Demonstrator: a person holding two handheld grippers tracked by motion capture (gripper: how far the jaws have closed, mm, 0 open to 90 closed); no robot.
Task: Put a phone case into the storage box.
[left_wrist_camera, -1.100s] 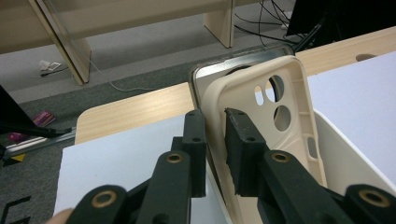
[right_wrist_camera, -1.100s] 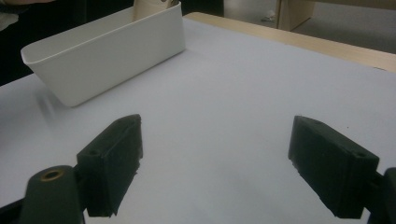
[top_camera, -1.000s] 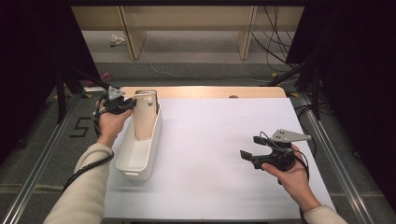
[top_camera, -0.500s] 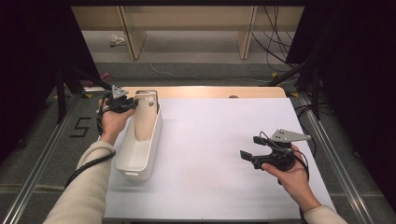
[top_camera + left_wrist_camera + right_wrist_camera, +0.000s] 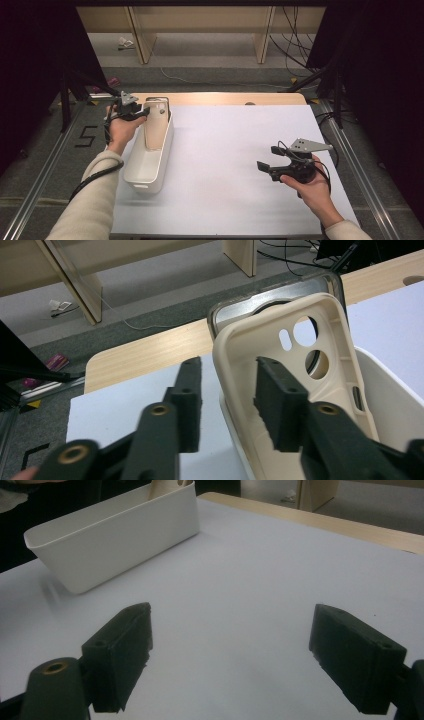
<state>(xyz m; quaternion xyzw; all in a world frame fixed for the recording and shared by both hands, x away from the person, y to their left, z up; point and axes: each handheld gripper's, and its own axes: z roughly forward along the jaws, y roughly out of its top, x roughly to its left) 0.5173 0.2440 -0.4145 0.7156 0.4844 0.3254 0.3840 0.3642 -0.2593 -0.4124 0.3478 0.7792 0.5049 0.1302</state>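
Note:
A beige phone case [image 5: 156, 126] [image 5: 300, 370] leans upright at the far end of a white bin [image 5: 145, 175] [image 5: 390, 385]. Behind the case stands a thin metal-rimmed piece [image 5: 260, 305]. My left gripper [image 5: 144, 114] [image 5: 225, 390] is at that end of the bin. Its jaws have just been opening; the case's side edge stands between the pads, with a gap on each side. My right gripper [image 5: 267, 157] [image 5: 235, 655] hovers low over the white mat at the right, wide open with nothing between its pads.
The white mat [image 5: 235, 150] covers most of a wooden table [image 5: 225, 98]. The bin [image 5: 115, 535] lies lengthwise along the mat's left side. Beyond the table are grey floor, wooden furniture legs and cables. Dark frames stand on both sides.
The left jaws have spread a little off the case's edge. Both hands, the case and the bin stay where they were.

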